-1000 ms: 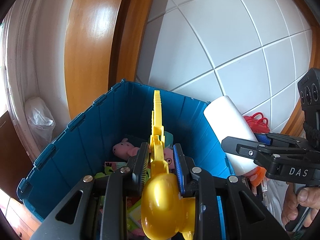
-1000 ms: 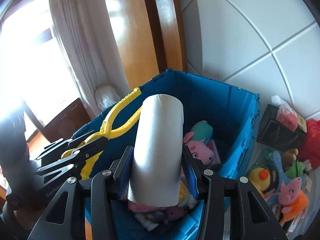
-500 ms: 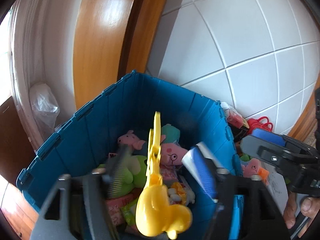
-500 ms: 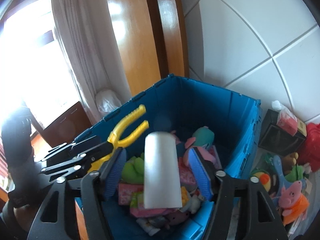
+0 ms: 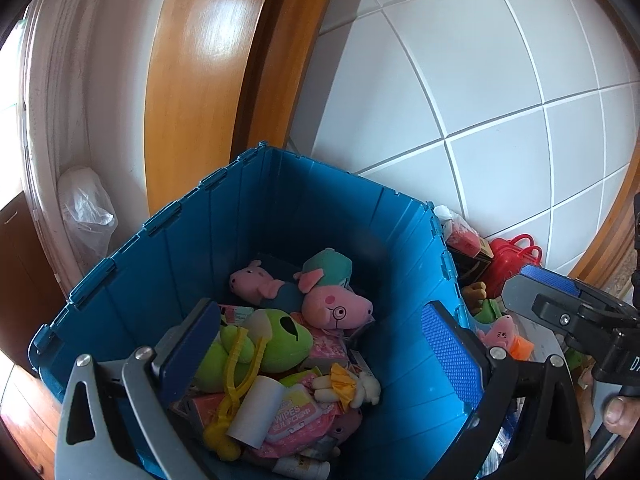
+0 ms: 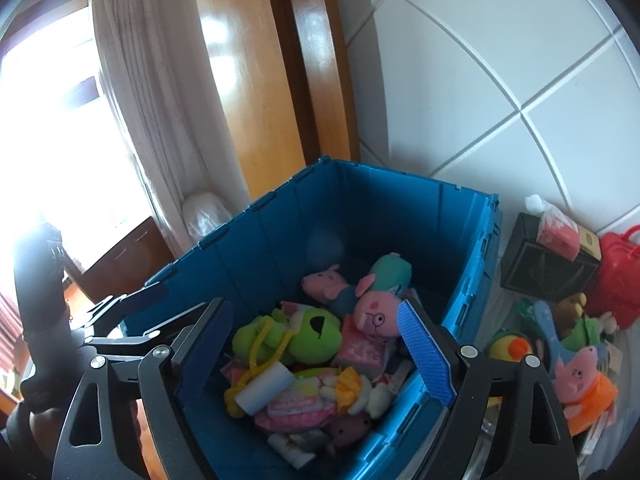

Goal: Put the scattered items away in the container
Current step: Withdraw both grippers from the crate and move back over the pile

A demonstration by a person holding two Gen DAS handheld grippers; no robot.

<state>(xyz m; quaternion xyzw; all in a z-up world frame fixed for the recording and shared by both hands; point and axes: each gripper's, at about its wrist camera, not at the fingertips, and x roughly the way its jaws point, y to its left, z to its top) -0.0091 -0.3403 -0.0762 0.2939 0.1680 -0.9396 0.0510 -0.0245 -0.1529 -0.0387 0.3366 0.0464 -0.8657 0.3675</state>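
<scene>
**A:** What has changed since a second ago?

**B:** Both loads are gone from the fingers. The left gripper (image 5: 320, 344) was clamped on the yellow tongs (image 5: 236, 388), and the right gripper (image 6: 316, 344) was clamped on the white roll (image 6: 266, 388). Now both things lie inside the blue container (image 5: 248, 216), the roll across the tongs' handle end, on top of the pile. Both sets of fingers are opening, spread wide, with nothing between them; each gripper hangs over the container's near rim.

**A:** Where exactly did they land?

**B:** At the near left of the heap. The tongs rest against the green plush (image 5: 276, 340), and the roll touches a pink wipes pack (image 5: 298, 416).

**A:** Count what is in there.

**B:** One pair of tongs, one roll, one green plush, two pink pig plushes (image 5: 336, 310) at the back with a teal plush (image 5: 332, 266) behind them, one small doll with a yellow skirt (image 5: 348, 386), one wipes pack, and at least one pink box. Lower layers are too jumbled to count.

**A:** And outside?

**B:** From the right wrist view, on the floor to the right of the container: one pig plush in orange (image 6: 584, 376), one yellow and orange plush (image 6: 510, 346), one red bag (image 6: 618, 276), one black tissue box (image 6: 548, 256). More small toys sit among them, but I cannot separate them.
</scene>
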